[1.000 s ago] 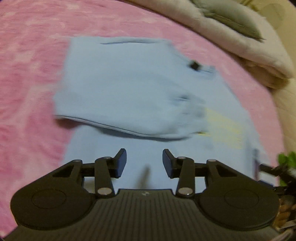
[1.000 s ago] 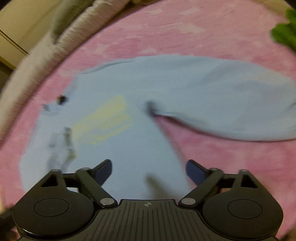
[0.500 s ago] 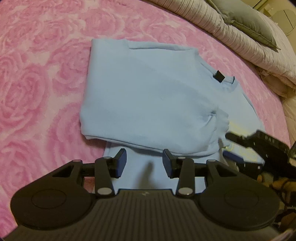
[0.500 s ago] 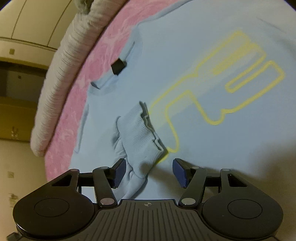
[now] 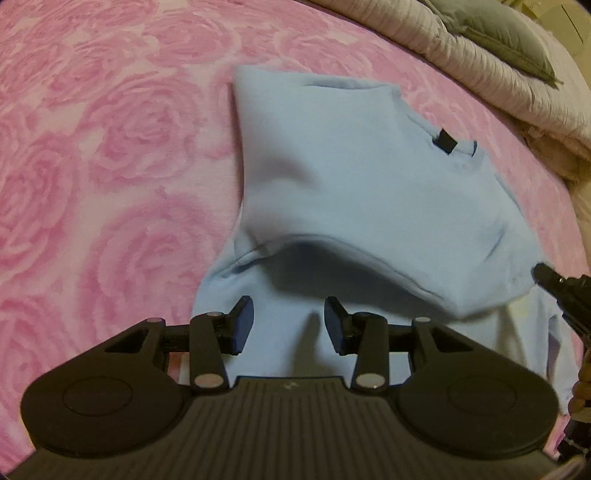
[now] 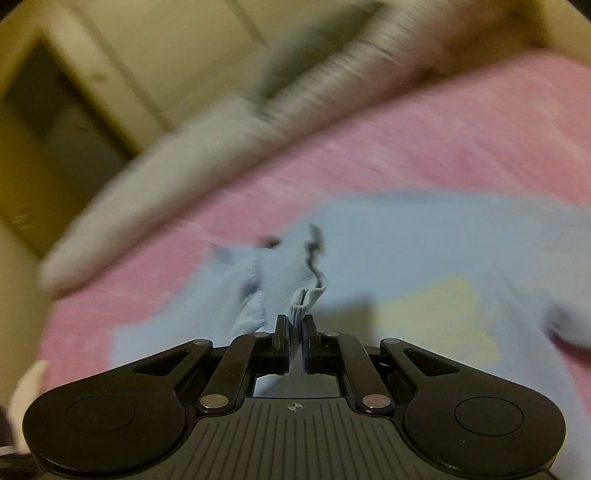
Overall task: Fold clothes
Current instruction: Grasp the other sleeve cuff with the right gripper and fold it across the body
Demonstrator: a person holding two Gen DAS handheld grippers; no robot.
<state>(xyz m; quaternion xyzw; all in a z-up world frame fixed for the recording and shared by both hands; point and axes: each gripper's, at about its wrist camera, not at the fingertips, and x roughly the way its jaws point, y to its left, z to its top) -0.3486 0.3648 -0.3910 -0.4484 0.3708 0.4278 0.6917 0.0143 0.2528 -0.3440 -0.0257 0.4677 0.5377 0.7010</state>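
Note:
A light blue sweatshirt (image 5: 354, 184) lies on a pink rose-patterned blanket (image 5: 92, 147), its left side folded across the body. My left gripper (image 5: 289, 319) hovers open just above the lower part of the shirt, nothing between its pads. In the right wrist view my right gripper (image 6: 294, 332) is shut on the ribbed sleeve cuff (image 6: 295, 284) of the sweatshirt (image 6: 424, 240), and the cuff stands up from the pads. The right gripper's tip (image 5: 554, 284) shows at the left wrist view's right edge, lifting the folded sleeve so it casts a shadow. A yellow print (image 6: 432, 317) shows, blurred.
A beige ribbed duvet (image 5: 480, 66) with a grey pillow (image 5: 506, 33) runs along the far edge of the bed. The right wrist view is motion-blurred; a cream wall and a dark doorway (image 6: 55, 122) lie beyond the duvet (image 6: 184, 173). Pink blanket spreads wide to the left.
My right gripper closed on the sleeve cuff and swung up, raising the sleeve off the shirt body. My left gripper drifted a little closer over the shirt, still open.

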